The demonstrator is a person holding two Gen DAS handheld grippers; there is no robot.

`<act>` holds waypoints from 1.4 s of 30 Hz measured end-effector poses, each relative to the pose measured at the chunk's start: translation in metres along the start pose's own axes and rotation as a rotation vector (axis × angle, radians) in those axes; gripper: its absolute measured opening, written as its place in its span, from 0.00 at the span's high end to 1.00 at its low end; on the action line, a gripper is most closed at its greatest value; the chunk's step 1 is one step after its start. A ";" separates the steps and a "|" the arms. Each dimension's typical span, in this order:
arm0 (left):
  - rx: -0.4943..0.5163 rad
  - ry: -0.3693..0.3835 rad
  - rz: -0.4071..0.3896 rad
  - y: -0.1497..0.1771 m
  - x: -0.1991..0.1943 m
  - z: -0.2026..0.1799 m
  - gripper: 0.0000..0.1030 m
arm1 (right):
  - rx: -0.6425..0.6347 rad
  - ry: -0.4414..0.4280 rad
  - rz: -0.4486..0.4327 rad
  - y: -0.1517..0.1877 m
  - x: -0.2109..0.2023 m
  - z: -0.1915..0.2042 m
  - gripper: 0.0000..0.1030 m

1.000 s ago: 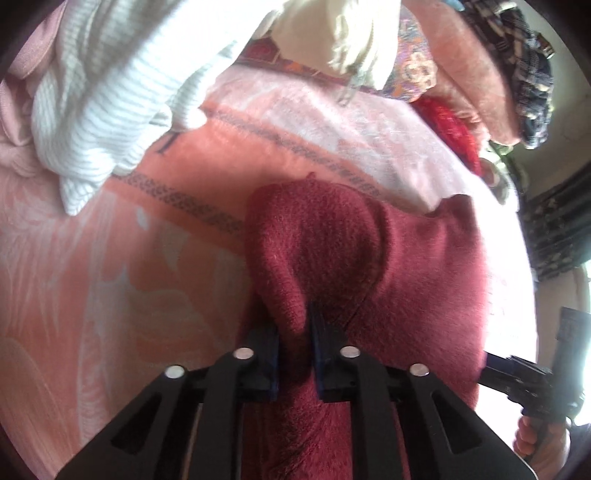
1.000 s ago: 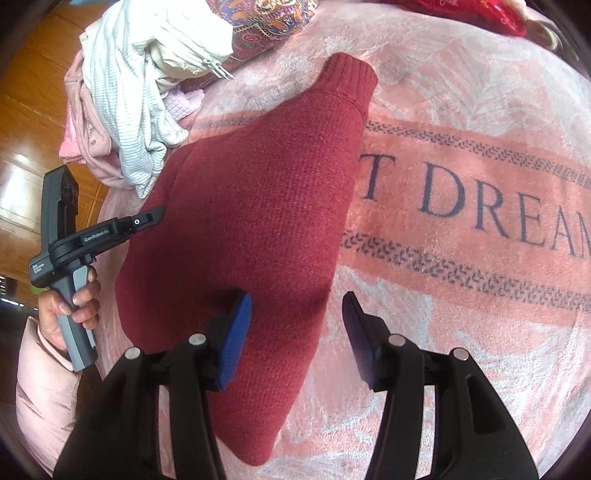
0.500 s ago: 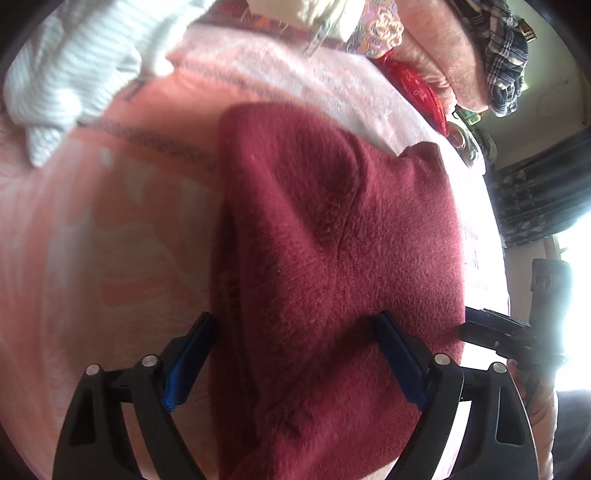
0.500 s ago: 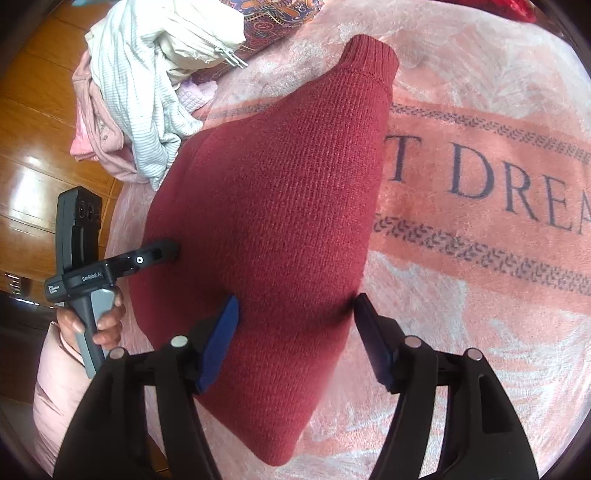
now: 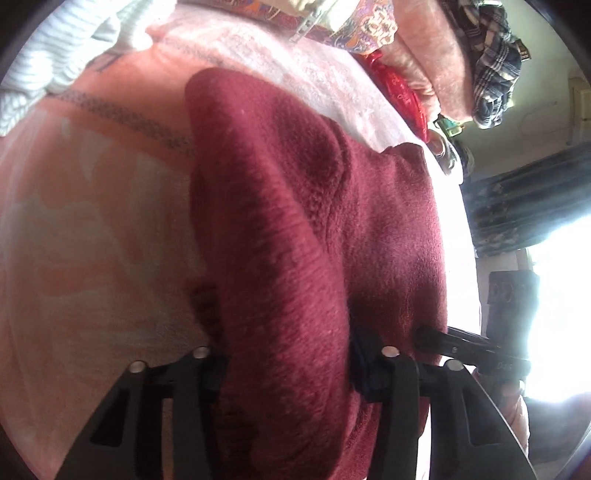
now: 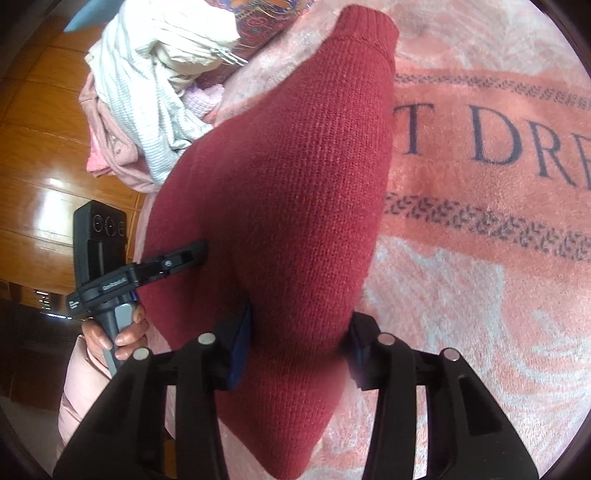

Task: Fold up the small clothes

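A maroon knit sweater (image 5: 314, 221) lies on the pink blanket, narrow and long, its ribbed end (image 6: 369, 22) pointing away. My left gripper (image 5: 288, 369) is closing its jaws around a thick raised fold of it, and the knit fills the gap between both pads. My right gripper (image 6: 297, 343) is closing as well, straddling the sweater's near part with fabric bunched between its blue pads (image 6: 242, 339). In the right wrist view, the left gripper's fingers (image 6: 184, 258) push into the sweater's left edge, held by a hand (image 6: 122, 332).
The pink blanket (image 6: 480, 258) carries dark lettering and a patterned band. A heap of white and pale pink clothes (image 6: 159, 74) sits at its far left edge, above a wooden floor (image 6: 37, 155). A red item (image 5: 399, 92), pink bedding and a plaid cloth (image 5: 491, 55) lie beyond.
My left gripper let go of a thin pinch, opened wide, dropped lower and narrowed onto a thicker fold. My right gripper's jaws moved in over the sweater and narrowed on it.
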State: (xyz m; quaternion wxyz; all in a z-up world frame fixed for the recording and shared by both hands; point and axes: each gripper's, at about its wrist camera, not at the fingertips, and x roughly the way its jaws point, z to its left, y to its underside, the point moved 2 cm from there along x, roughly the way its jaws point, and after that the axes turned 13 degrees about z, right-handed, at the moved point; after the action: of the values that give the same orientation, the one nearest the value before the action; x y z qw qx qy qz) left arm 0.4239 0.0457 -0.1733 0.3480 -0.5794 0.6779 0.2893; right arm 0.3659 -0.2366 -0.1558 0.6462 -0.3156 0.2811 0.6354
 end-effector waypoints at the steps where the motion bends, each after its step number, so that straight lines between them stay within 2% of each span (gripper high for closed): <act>1: 0.003 -0.001 -0.008 0.002 -0.001 -0.001 0.57 | -0.008 -0.007 -0.005 0.004 -0.004 0.001 0.62; 4: 0.019 0.005 -0.027 0.009 -0.004 -0.009 0.59 | -0.033 -0.024 -0.014 0.012 -0.017 0.010 0.63; 8: 0.031 0.001 -0.026 0.022 -0.005 -0.023 0.59 | -0.056 0.001 -0.018 0.024 -0.032 0.012 0.63; 13: 0.053 0.022 -0.017 0.042 0.004 -0.059 0.59 | -0.074 0.036 -0.029 0.052 -0.062 0.003 0.64; 21: 0.109 0.072 0.011 0.083 0.043 -0.134 0.59 | -0.063 0.097 -0.048 0.131 -0.119 -0.040 0.63; 25: 0.125 0.083 0.019 0.105 0.070 -0.164 0.59 | -0.023 0.088 -0.058 0.167 -0.134 -0.074 0.63; 30: 0.147 0.075 0.042 0.128 0.100 -0.172 0.57 | 0.028 0.046 -0.060 0.201 -0.126 -0.115 0.63; 34: 0.141 0.066 0.041 0.127 0.118 -0.161 0.48 | 0.061 -0.004 -0.096 0.208 -0.112 -0.136 0.62; 40: 0.161 0.052 0.020 0.127 0.127 -0.157 0.41 | 0.067 0.018 -0.120 0.208 -0.104 -0.138 0.59; 42: 0.146 0.058 0.019 0.129 0.126 -0.154 0.39 | 0.077 0.022 -0.125 0.209 -0.105 -0.136 0.55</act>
State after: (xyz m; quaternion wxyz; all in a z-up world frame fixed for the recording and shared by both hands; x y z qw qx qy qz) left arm 0.2648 -0.1296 -0.1851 0.3667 -0.5539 0.7126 0.2255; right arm 0.1588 -0.4100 -0.1739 0.6932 -0.3144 0.2920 0.5792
